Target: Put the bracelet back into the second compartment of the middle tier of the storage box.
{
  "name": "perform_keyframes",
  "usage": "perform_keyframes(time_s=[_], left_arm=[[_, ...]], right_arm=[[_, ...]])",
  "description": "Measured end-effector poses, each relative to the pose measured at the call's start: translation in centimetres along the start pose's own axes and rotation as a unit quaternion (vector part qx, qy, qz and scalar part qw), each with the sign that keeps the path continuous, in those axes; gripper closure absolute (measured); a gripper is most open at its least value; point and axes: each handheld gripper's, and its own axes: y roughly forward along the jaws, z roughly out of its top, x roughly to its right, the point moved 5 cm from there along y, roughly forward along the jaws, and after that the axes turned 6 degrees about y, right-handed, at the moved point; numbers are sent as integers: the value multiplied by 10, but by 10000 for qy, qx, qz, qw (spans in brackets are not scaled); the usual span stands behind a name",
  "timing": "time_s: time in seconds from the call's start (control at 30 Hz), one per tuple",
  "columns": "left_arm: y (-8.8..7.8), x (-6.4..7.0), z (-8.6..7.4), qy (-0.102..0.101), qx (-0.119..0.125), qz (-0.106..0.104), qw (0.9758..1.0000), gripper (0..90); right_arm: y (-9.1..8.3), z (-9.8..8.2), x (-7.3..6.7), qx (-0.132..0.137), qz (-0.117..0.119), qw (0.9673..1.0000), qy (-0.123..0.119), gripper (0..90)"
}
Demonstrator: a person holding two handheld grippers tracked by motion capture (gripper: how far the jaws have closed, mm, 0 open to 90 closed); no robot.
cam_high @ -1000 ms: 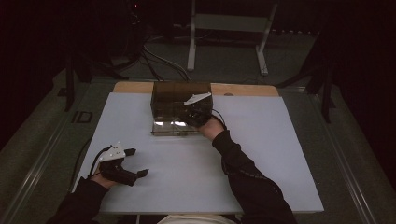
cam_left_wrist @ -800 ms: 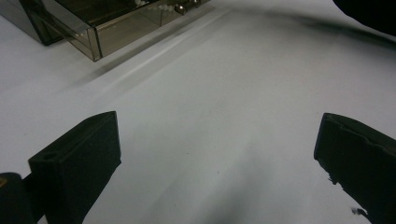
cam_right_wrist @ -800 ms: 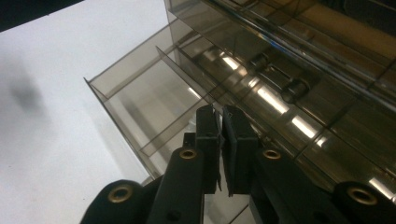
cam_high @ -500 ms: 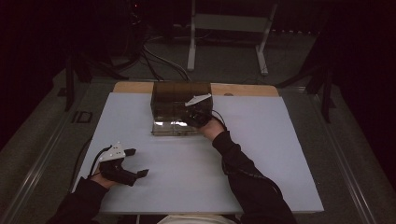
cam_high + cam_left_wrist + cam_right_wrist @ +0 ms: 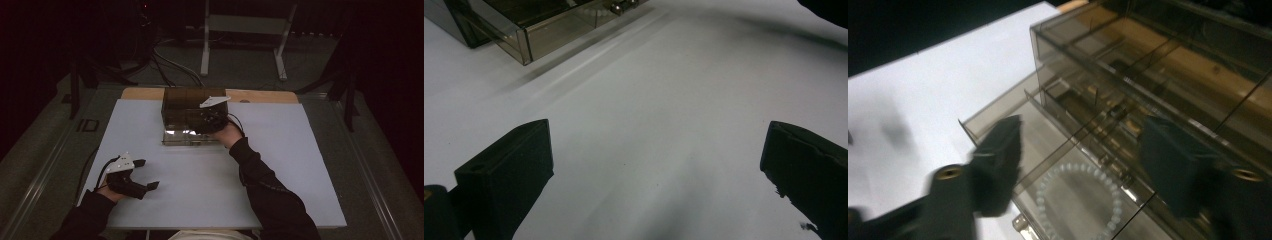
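So the main thing here is a smoky see-through drawer box (image 5: 187, 107) sitting at the top middle of the high view, near the far edge of the white table top (image 5: 200, 190). The bottom drawer (image 5: 1058, 165) is pulled out toward the person, and you can see through its tinted plastic walls. It's split by thin dividers into compartments, and in the one at the lower middle of the right gripper view there's a bead bracelet (image 5: 1079, 200), a ring of small pale beads lying flat on the drawer floor. Can't tell what's in the upper drawers, it's just brownish reflections and more dividers.

The right gripper (image 5: 1080, 165) is right over that open drawer. Its jaws have just been opening and now stand spread, one on each side of the bracelet's compartment, with nothing pinched between them. In the high view it sits at the right front of the box with its grey plate on top.

The left gripper (image 5: 142, 174) is way off at the lower left of the high view, well apart from the box, resting on the bare table. Its jaws are spread wide too, with only white table between them in the left gripper view, and a corner of the box showing at the upper left.
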Motion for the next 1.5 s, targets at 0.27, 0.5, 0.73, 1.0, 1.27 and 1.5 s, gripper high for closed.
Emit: perform_keyframes(time_s=[0.27, 0.5, 0.73, 1.0, 1.27, 1.5], left_arm=[[-1, 0, 0, 10, 21, -13, 10000, 20], [-1, 0, 0, 18, 23, -13, 10000, 20], [-1, 1, 1, 20, 21, -6, 10000, 20], [-1, 1, 1, 25, 13, 0, 10000, 20], [-2, 1, 1, 40, 28, 10, 10000, 20], [-1, 1, 1, 48, 20, 2, 10000, 20]], right_arm=[[-24, 5, 6, 283, -129, 9994, 127, 132], [-43, 1, 19, 366, -127, 9991, 143, 83], [-57, -8, 31, 399, -228, 9986, 252, 83], [-80, -27, 49, 437, -478, 9972, 386, 83], [-98, -42, 62, 478, -561, 9959, 522, 83], [-116, -63, 81, 490, -785, 9937, 634, 83]])
